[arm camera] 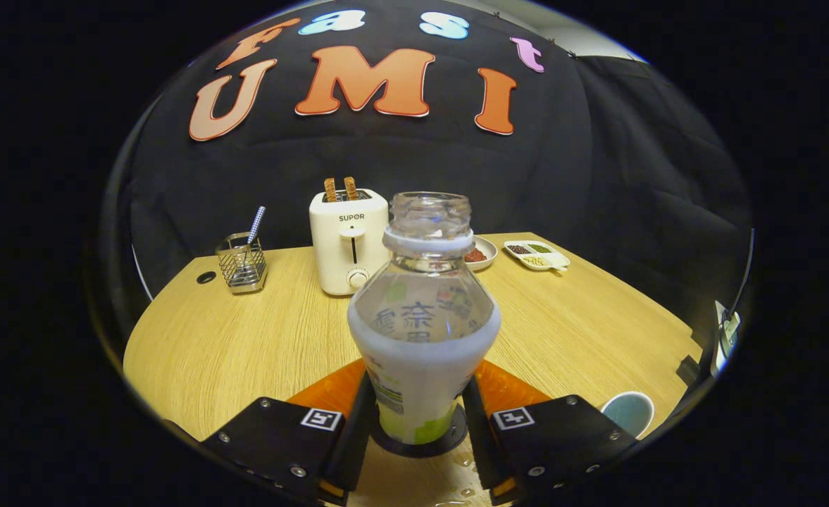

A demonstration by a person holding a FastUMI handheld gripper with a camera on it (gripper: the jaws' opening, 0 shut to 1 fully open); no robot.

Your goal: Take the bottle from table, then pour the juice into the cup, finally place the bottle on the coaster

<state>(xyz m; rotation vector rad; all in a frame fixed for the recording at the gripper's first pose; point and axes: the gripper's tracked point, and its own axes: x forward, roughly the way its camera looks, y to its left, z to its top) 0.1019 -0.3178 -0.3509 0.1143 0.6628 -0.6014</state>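
Observation:
The bottle (422, 331) stands upright between my fingers, uncapped, clear at the top and wrapped in a white and green label lower down. Its base rests on a dark round coaster (449, 440) on the wooden table (245, 352). My gripper (420, 405) is shut on the bottle, with the left finger (354, 429) and the right finger (481, 426) pressed against its lower sides. A white cup (627, 412) with a pale blue inside stands on the table just right of the right finger.
Beyond the bottle stands a white toaster (349, 243) with two slices in it. A wire utensil holder (242, 262) is to its left, a small bowl (483, 252) and a divided dish (537, 255) to its right. Droplets (465, 487) lie between my fingers.

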